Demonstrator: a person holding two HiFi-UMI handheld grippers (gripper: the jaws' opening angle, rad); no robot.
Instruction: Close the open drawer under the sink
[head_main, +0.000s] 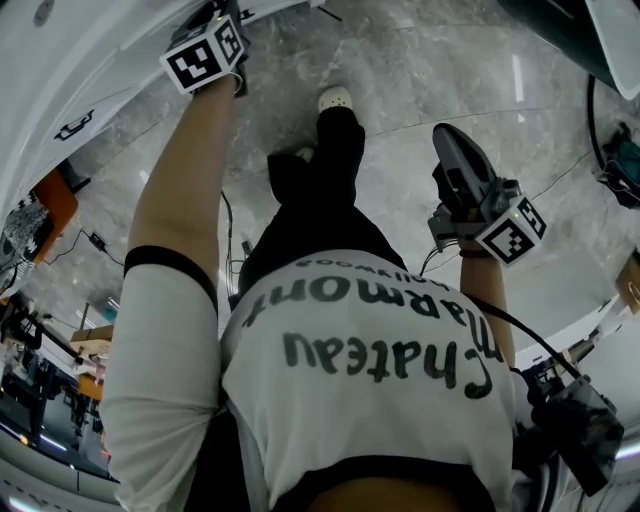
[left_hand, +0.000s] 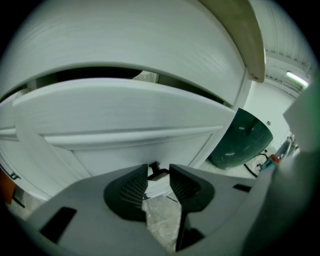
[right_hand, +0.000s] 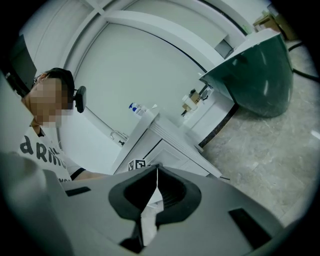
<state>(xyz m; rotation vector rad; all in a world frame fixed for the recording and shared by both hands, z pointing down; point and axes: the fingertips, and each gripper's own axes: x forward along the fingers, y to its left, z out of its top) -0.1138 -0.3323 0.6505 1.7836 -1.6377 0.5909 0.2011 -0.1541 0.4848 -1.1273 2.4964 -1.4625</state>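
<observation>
In the left gripper view the white drawer front (left_hand: 125, 117) stands out from the vanity, with a dark gap above it. My left gripper (left_hand: 159, 171) is open close in front of this drawer, pointing at its lower part. A small black handle (left_hand: 154, 169) shows just beyond the fingertips, and nothing is pressed between the pads. In the head view my left arm reaches up to the white vanity (head_main: 90, 70), where the left gripper's marker cube (head_main: 205, 55) shows. My right gripper (head_main: 447, 138) hangs over the floor, away from the vanity, shut on nothing (right_hand: 156, 171).
A dark green tub (left_hand: 242, 140) stands on the marble floor (head_main: 400, 70) to the right of the vanity. The beige countertop edge (left_hand: 250, 45) overhangs the drawer. My legs and a white shoe (head_main: 335, 98) are on the floor below. Cables (head_main: 95, 240) and an orange object (head_main: 45, 205) lie at the left.
</observation>
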